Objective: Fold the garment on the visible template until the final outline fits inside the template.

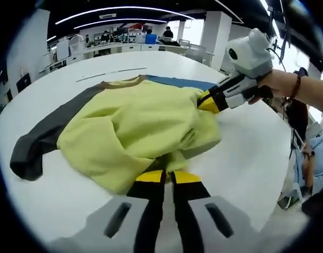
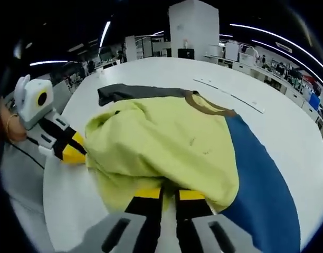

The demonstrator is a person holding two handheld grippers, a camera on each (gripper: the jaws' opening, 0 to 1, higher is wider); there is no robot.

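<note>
**A:** Where is the shirt, and how are you holding it?

**B:** The shirt (image 1: 135, 132) lies on a round white table (image 1: 246, 158). It is yellow-green with a dark grey sleeve (image 1: 43, 139) stretched flat toward one side and a brown collar (image 2: 206, 105) at the far end. Under it lies the blue template (image 2: 262, 174), showing along one edge. Your left gripper (image 1: 167, 176) has its fingers pressed nearly together on the near hem, pinching the cloth. Your right gripper (image 2: 169, 194) does the same on the other corner of that hem, its fingers close together with fabric draped over them.

**A:** Why is the cloth bunched up?

**B:** You have both hem corners lifted off the table, so the lower half rises in a loose hump while the collar end rests flat. That looks like the start of a fold from hem toward collar.

**A:** What should I watch?

**B:** Probably the grey sleeve: it reaches well beyond the template, so it will need tucking in. Keep both grips level so the folded edge lands straight.
</note>
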